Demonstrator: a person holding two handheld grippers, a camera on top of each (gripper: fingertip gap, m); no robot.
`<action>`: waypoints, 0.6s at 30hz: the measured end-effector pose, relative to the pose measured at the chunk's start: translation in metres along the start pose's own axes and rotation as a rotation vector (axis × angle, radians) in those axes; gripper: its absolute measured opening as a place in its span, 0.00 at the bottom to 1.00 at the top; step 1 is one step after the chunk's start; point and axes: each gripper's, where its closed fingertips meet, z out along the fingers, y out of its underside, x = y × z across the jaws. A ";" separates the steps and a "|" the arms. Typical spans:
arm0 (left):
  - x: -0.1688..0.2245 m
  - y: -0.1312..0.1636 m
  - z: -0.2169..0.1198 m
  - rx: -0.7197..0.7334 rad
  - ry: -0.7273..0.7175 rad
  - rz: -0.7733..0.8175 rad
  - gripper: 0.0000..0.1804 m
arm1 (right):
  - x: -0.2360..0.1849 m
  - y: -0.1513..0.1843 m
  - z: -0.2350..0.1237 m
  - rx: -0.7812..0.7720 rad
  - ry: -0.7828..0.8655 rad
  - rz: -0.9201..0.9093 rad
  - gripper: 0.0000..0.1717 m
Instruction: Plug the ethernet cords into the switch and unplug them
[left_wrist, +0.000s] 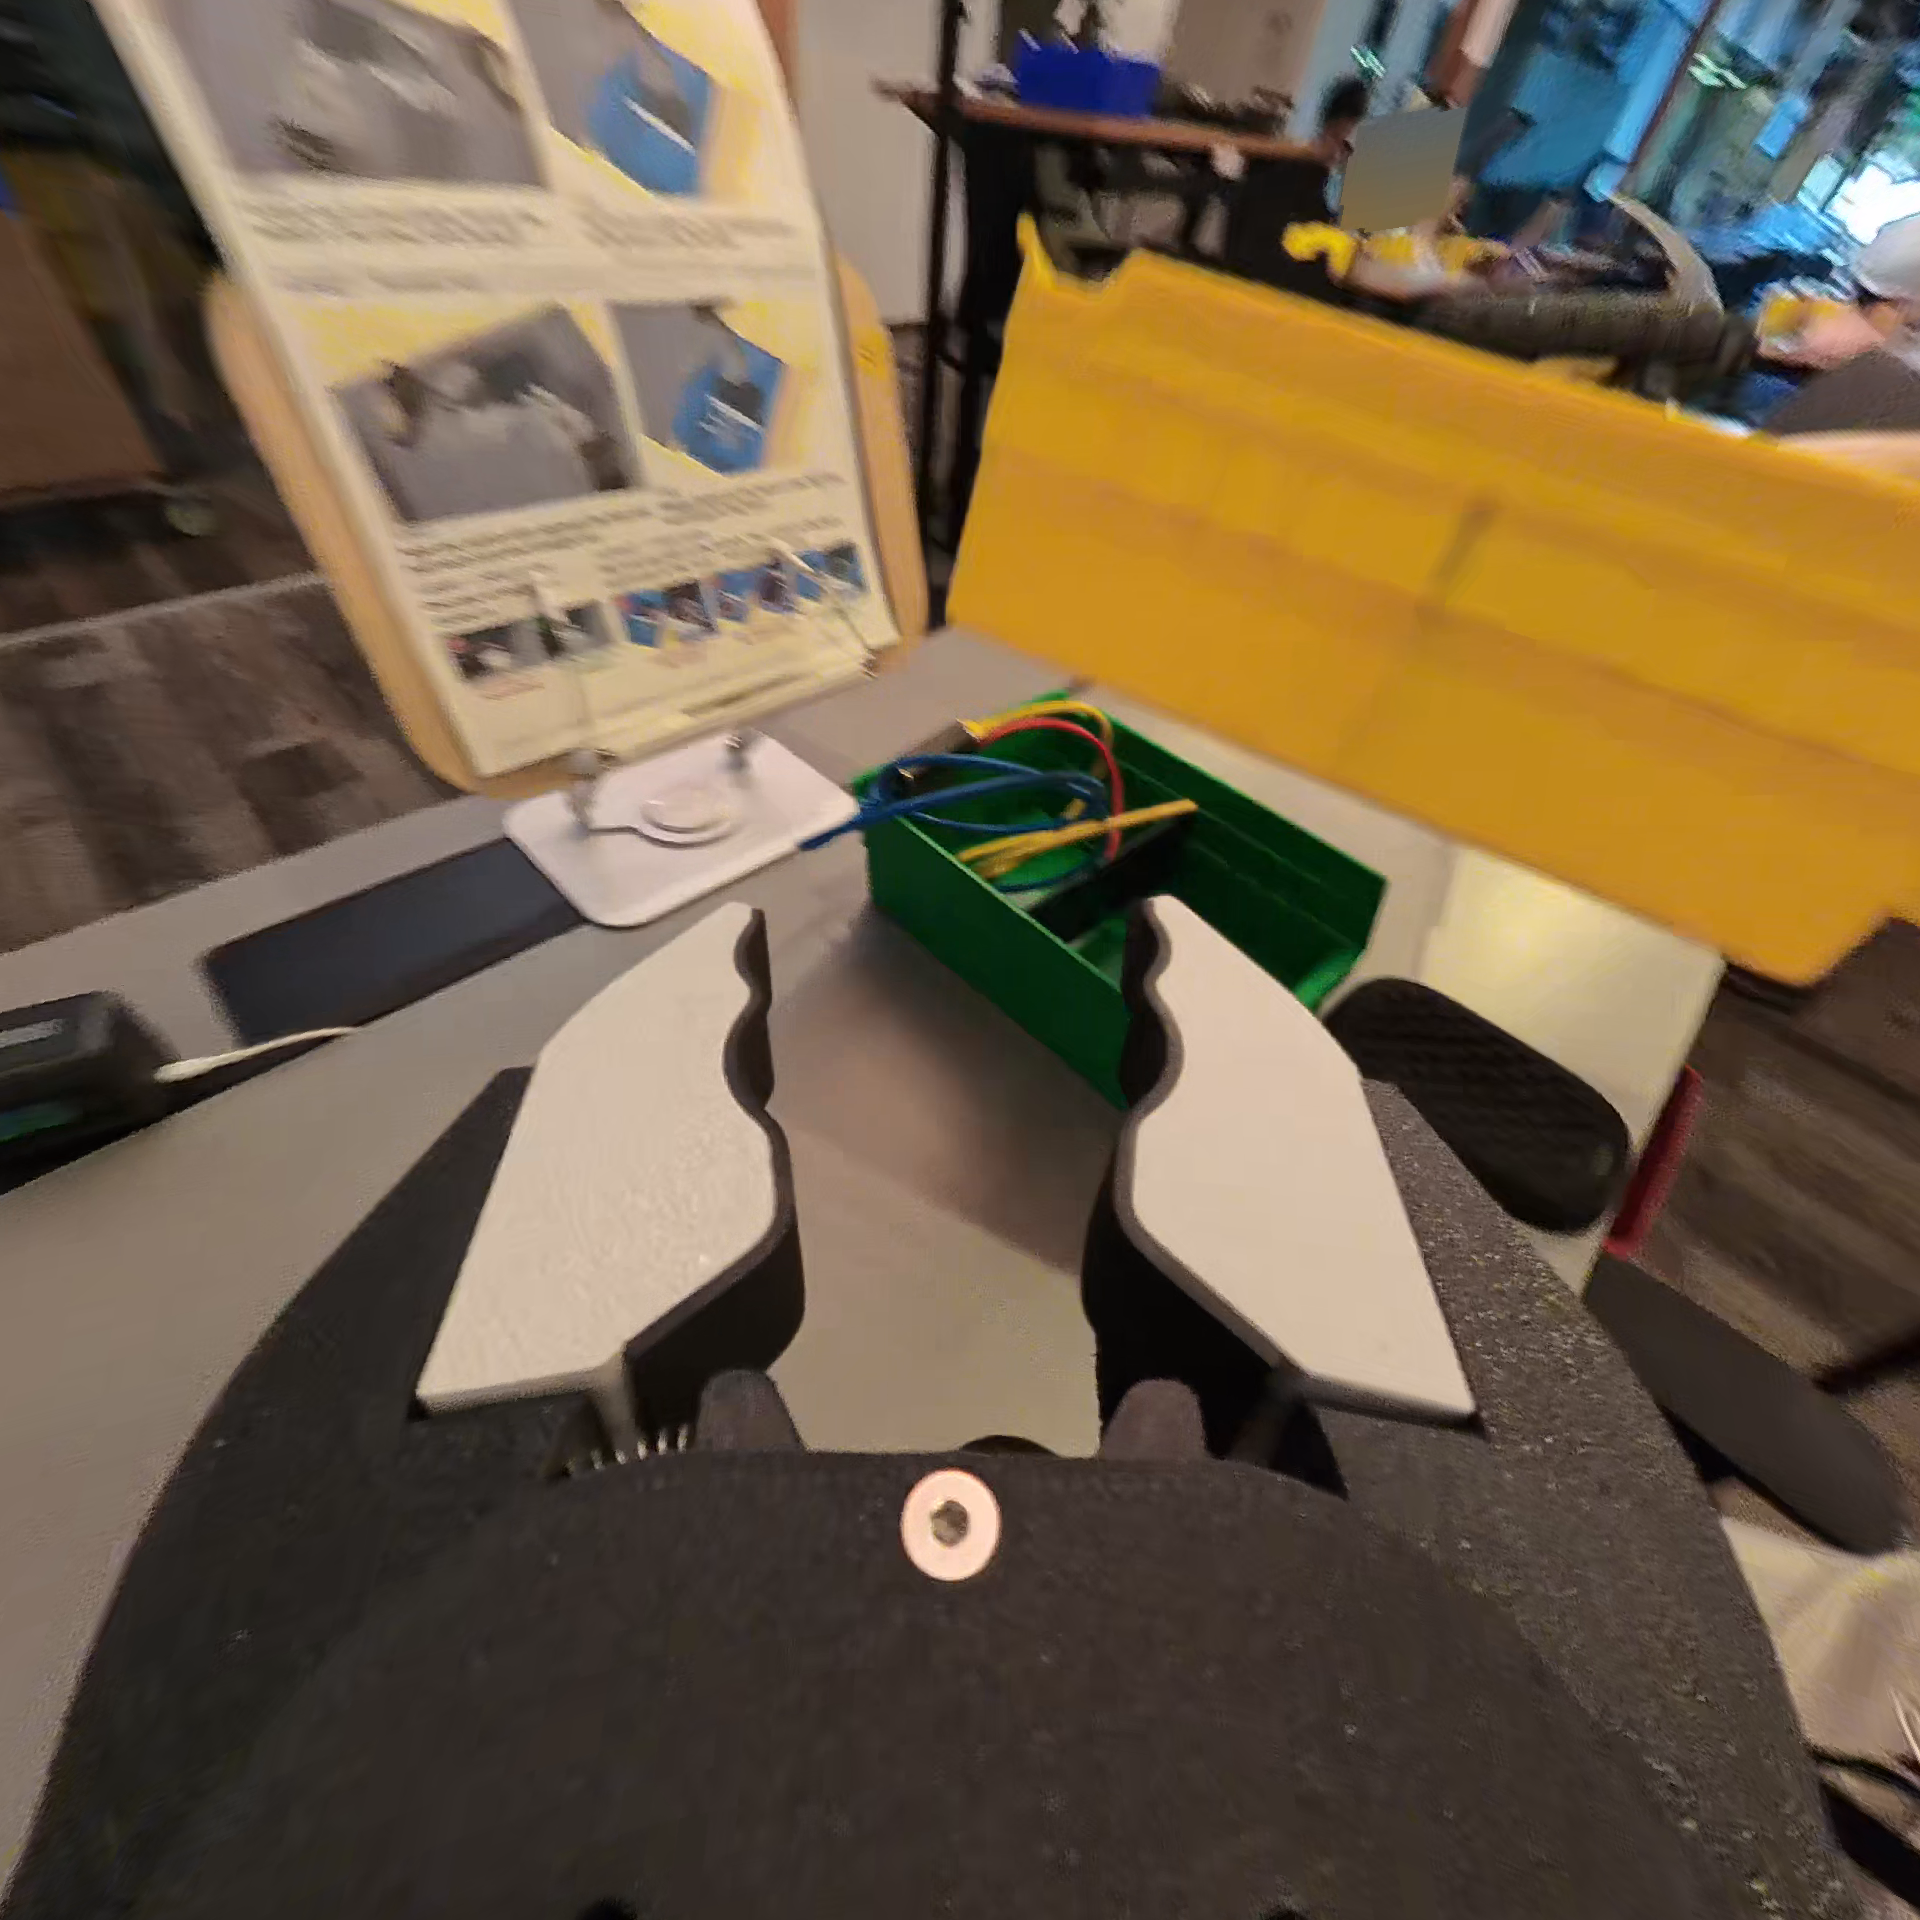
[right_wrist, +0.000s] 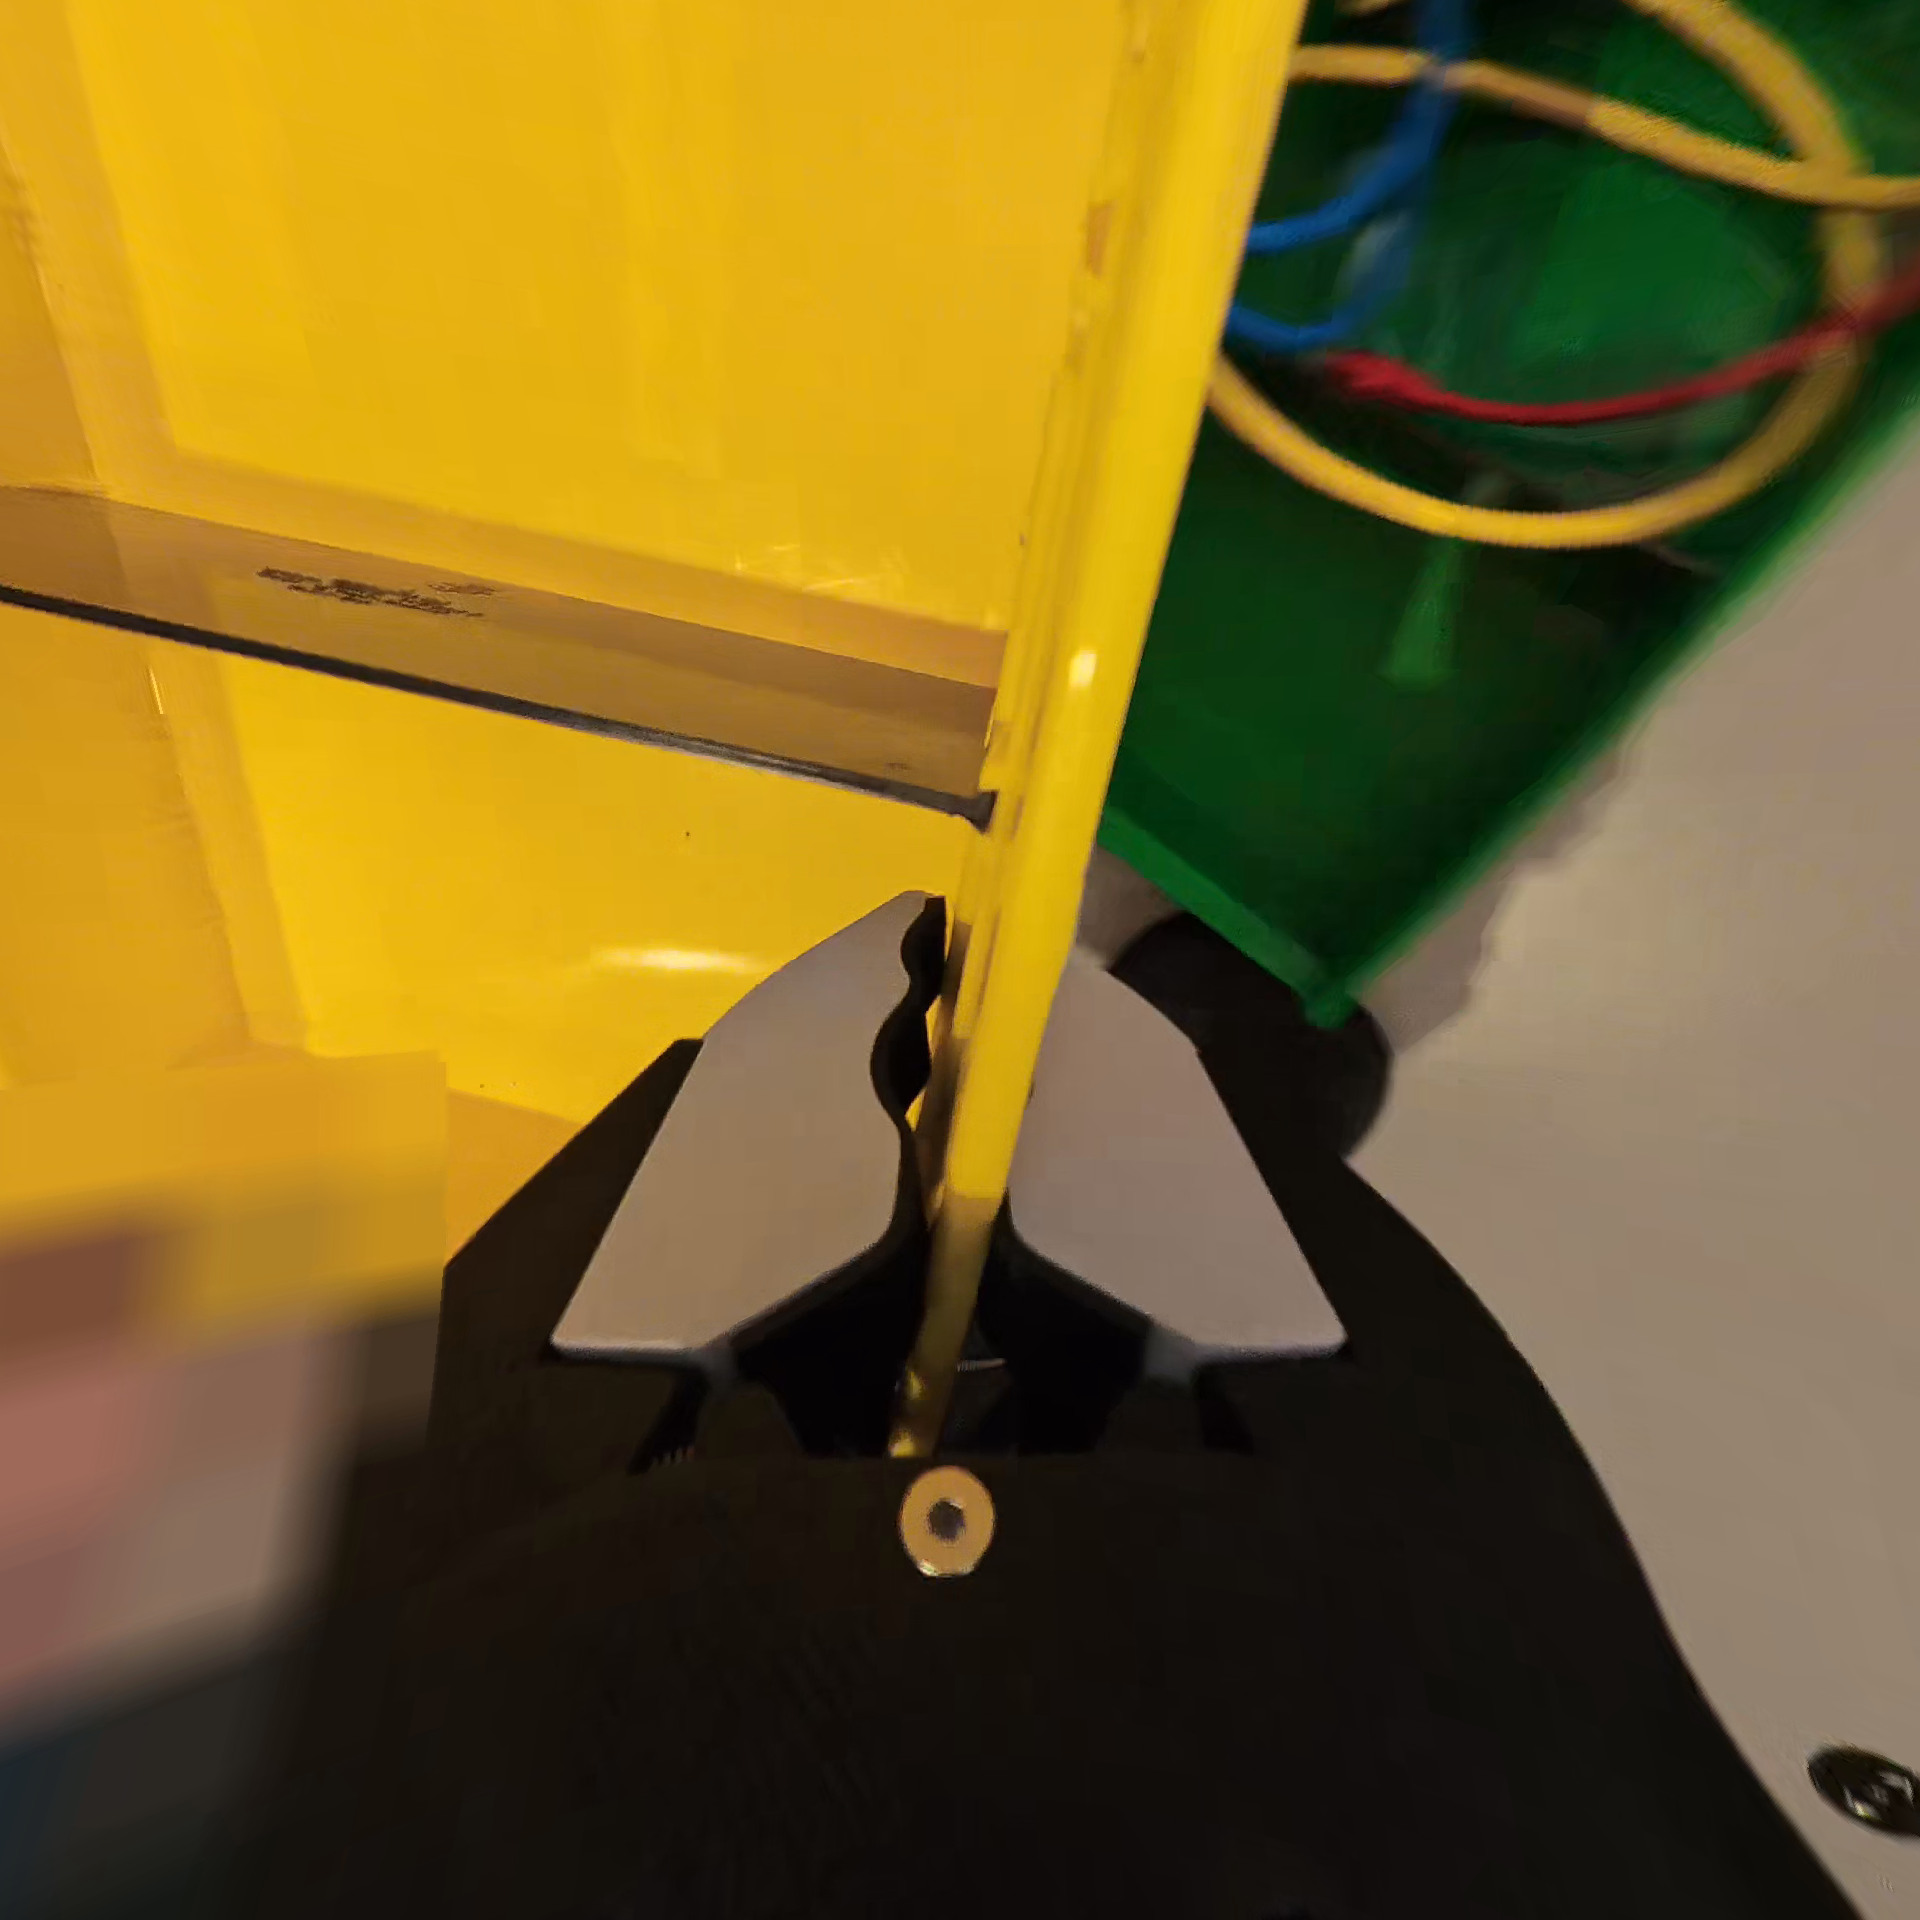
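Note:
A green box (left_wrist: 997, 945) stands on the grey table (left_wrist: 914, 1143) and holds blue (left_wrist: 987, 790), yellow (left_wrist: 1081, 826) and red (left_wrist: 1107, 769) ethernet cords and a black switch (left_wrist: 1122, 883). My left gripper (left_wrist: 951, 914) is open and empty, just short of the box's near corner. My right gripper (right_wrist: 997, 956) is shut on the side wall (right_wrist: 1101, 623) of a big yellow bin (right_wrist: 623, 312). The left wrist view shows the bin (left_wrist: 1455, 520) tilted up behind the green box. The green box (right_wrist: 1351, 727) and its cords (right_wrist: 1507, 520) lie to the right of the held wall.
An instruction sheet (left_wrist: 540, 416) on a stand with a white base (left_wrist: 675, 831) is at the back left. A dark mat (left_wrist: 384, 945) and a black device (left_wrist: 52, 1049) lie at the left. A black padded part (left_wrist: 1486, 1091) is at the right. A flat strip (right_wrist: 520, 644) crosses the bin. Tip to tip, the grippers are about 35 centimetres apart.

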 end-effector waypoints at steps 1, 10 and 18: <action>0.005 0.005 0.015 -0.039 0.046 -0.002 0.36 | 0.022 0.005 -0.016 0.048 0.027 0.034 0.03; 0.059 0.046 0.135 -0.339 0.580 -0.403 0.45 | 0.246 0.084 -0.107 0.225 0.382 0.361 0.03; 0.062 0.137 0.205 -0.657 0.268 -0.188 0.46 | 0.340 0.122 -0.062 0.187 0.395 0.478 0.03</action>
